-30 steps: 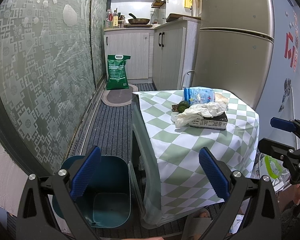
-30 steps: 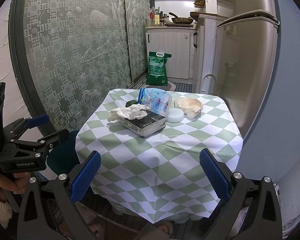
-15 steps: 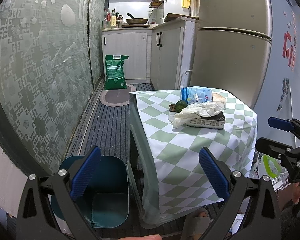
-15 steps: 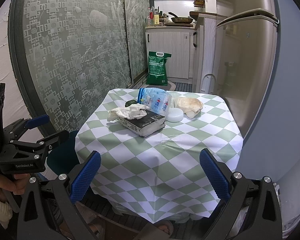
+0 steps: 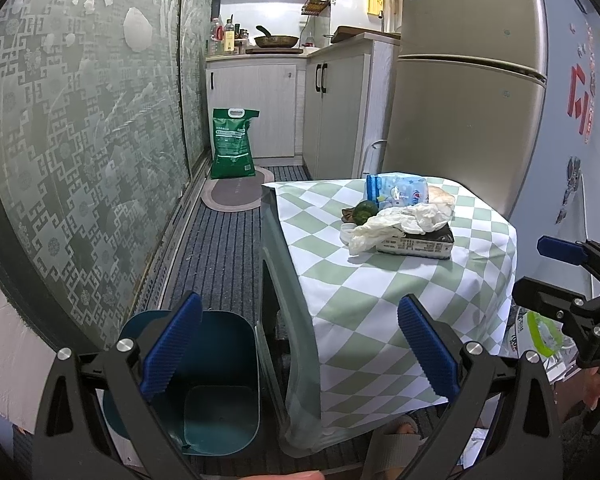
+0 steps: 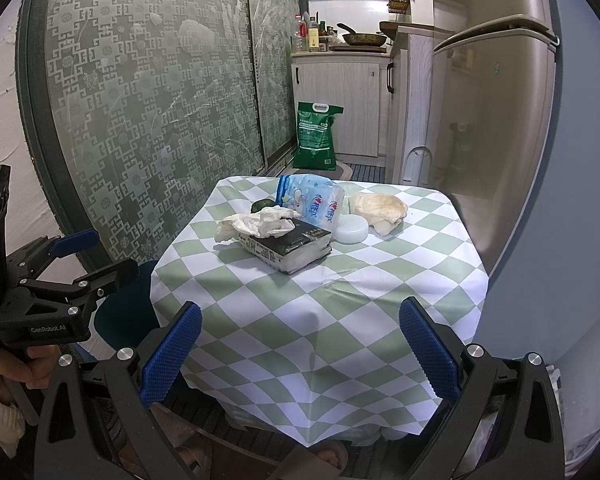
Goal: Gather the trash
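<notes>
Both grippers, left gripper [image 5: 300, 344] and right gripper [image 6: 300, 346], are spread wide with nothing in them. Teal bin [image 5: 216, 364] sits on the floor beside the table [image 6: 340, 312]; farther back, crumpled tissue [image 6: 260, 222] lies on a dark box [image 6: 296, 246].

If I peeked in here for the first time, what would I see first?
Probably the table with its green-and-white checked cloth, in the middle of the room, with a little heap at its far side: crumpled tissue on a dark box, a blue pack behind. Next, the teal bin on the floor left of the table. Both grippers, left and right, hang open and hold nothing.
</notes>
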Motion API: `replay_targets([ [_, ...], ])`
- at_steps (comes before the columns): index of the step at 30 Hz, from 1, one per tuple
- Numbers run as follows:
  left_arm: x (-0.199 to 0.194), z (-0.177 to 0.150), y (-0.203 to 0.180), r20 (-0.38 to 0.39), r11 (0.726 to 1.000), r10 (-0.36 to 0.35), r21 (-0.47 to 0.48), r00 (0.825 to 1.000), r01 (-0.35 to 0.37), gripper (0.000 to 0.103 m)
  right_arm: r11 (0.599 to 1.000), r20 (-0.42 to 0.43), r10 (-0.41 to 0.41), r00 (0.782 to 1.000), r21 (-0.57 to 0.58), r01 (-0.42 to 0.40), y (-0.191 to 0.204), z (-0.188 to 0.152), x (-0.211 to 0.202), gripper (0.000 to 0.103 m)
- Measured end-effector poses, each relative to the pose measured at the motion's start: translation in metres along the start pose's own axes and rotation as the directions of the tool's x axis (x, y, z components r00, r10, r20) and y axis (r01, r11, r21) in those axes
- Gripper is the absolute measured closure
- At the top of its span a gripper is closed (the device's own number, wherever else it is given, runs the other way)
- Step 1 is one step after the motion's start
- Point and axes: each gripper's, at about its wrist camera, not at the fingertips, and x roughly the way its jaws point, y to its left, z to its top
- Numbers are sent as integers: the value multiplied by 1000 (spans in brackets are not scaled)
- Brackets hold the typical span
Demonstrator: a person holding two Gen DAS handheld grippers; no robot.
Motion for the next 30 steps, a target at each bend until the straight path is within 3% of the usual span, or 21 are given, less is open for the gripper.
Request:
replay_targets([
  [5,1,-1,2,-5,1000,-19,4,1000,19,4,1000,1,5,1000,10,-5,0,-1,0,3],
  [9,4,-2,0,-10,999,-48,14,999,48,15,1000,7,14,1000,23,-14,-1,0,-2,3],
  [13,7,1,-1,-10,995,-100,11,995,100,17,999,18,37,999,30,-37,-2,3,-6,3],
  [22,23,27,-9,-49,965,-261,-20,964,261,43,995,27,73,997,69,-75,-14,6,-9,3],
  [30,54,40,-12,-108,945,-327,-23,939,326,52,988,13,101,995,116,-101,-32,18,-3,12],
])
